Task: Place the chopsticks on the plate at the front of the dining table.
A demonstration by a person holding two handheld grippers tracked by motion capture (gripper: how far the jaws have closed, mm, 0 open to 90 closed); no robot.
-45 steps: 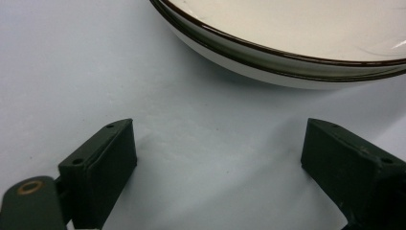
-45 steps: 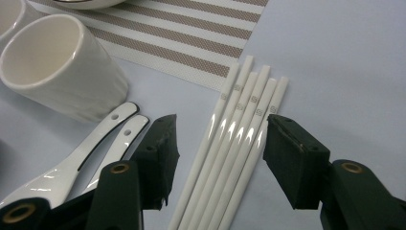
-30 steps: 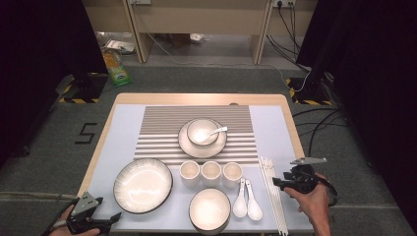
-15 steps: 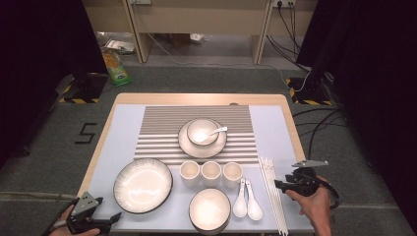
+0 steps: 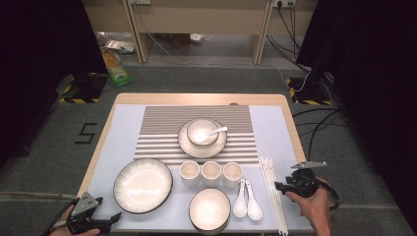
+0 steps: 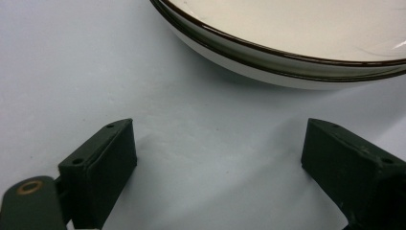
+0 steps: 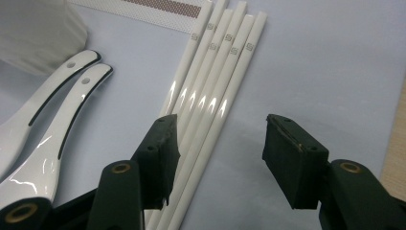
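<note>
The white chopsticks [image 7: 210, 91] lie side by side in a tight bundle on the pale blue mat [image 5: 120, 132], along its right edge, and each stick carries a small square mark near its top end, too small to read. The right gripper [image 7: 218, 143] hangs just over them with its jaws spread wide, one jaw above the bundle and the other over bare mat, gripping nothing. Left of the chopsticks lie two white spoons [image 5: 247, 199], touching each other. Beyond them stand three small cups [image 5: 211, 173] in a row, nothing visible in them, with a small bowl [image 5: 210, 210] in front. Farther back, on a striped mat [image 5: 162, 130], a plate [image 5: 187, 145] holds a bowl [image 5: 196, 132] with a spoon [image 5: 217, 131] leaning in it. At the near left sits a large dark-rimmed plate [image 6: 297, 43], nothing on it; the left gripper [image 6: 218, 163] waits just before its rim, jaws wide, holding nothing. A "5" [image 5: 87, 132] is marked on the floor.
</note>
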